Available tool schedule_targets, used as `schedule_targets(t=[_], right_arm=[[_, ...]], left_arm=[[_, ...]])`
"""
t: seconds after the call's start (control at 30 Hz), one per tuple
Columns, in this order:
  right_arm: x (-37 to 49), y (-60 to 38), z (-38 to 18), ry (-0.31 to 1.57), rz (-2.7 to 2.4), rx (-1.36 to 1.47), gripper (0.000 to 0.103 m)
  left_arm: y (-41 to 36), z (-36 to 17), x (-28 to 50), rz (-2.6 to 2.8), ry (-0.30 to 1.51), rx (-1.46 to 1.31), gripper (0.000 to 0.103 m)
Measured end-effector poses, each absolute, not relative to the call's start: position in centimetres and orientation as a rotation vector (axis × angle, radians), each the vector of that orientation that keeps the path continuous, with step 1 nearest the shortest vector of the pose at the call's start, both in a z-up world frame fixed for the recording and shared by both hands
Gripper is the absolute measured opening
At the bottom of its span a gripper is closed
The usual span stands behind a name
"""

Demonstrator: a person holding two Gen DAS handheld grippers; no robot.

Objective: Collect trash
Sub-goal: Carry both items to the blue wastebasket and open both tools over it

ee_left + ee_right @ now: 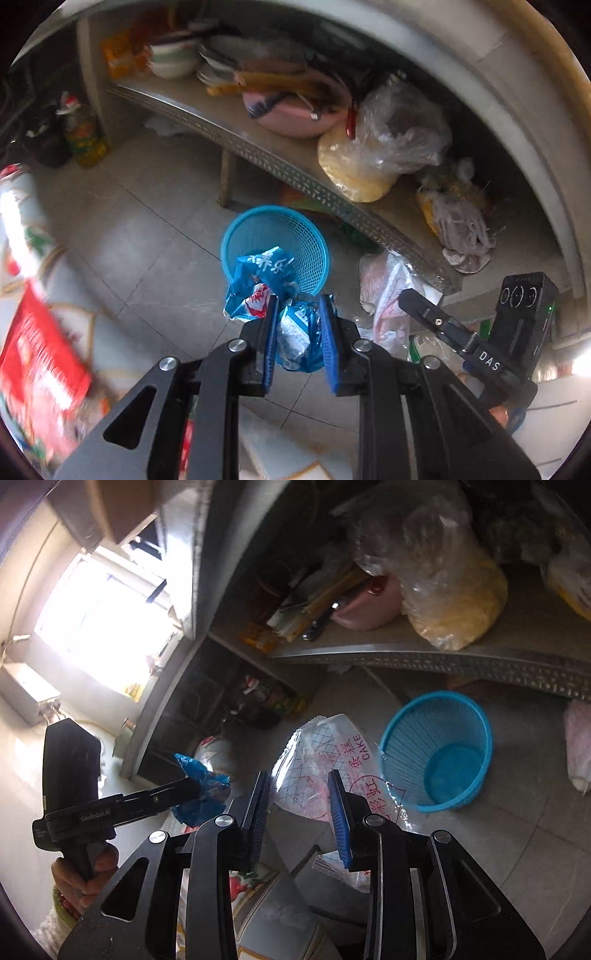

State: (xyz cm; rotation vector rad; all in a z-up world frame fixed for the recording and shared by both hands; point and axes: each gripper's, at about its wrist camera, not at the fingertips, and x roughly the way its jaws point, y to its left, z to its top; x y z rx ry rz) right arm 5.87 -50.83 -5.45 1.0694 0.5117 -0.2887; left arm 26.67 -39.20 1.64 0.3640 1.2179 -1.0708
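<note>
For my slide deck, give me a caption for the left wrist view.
Left claw carries a crumpled blue wrapper above the blue mesh basket.

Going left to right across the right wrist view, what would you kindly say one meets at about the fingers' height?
Left gripper with its blue wrapper → clear cake bag in the right gripper → blue basket.

Pale grey floor tiles (159, 236) run under a long shelf (424, 657) with a patterned metal edge, crowded with bags and bowls. A bright window (107, 627) floods the left of the right wrist view with daylight.
</note>
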Motion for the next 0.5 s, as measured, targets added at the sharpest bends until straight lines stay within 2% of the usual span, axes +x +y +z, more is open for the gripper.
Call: schedule_targets(t=[0.27,0.33,0.37,0.4,0.43,0.47,0.5], right_arm=[[9.2,-56.3,-10.7,0.464,-0.391,1.174,0.031],[10.0,-57.2,-11.5,0.453,-0.43,1.169,0.039],[10.3,-57.5,-12.1,0.44,-0.443,1.168,0.041],[10.6,-57.9,-13.0,0.429,-0.458,1.173,0.051],[10.9,-58.4,-14.2,0.427,-0.481,1.183,0.06],[11.0,-58.7,-15.0,0.443,-0.504,1.191,0.061],[11.1,-58.8,-15.8,0.463,-0.518,1.196,0.061]], left_arm=[[-46.9,-3.9,29.6,-1.052,1.29,0.33,0.021],[-48.7,-5.3,30.2,-1.044,1.283,0.328,0.024],[-49.6,-6.1,30.5,-1.042,1.29,0.338,0.031],[-50.1,-6.7,30.9,-1.019,1.3,0.344,0.043],[-50.6,-7.4,31.3,-0.98,1.31,0.345,0.05],[-50.9,-7.8,31.7,-0.96,1.316,0.337,0.059],[-51.1,-8.0,31.9,-0.953,1.319,0.328,0.061]])
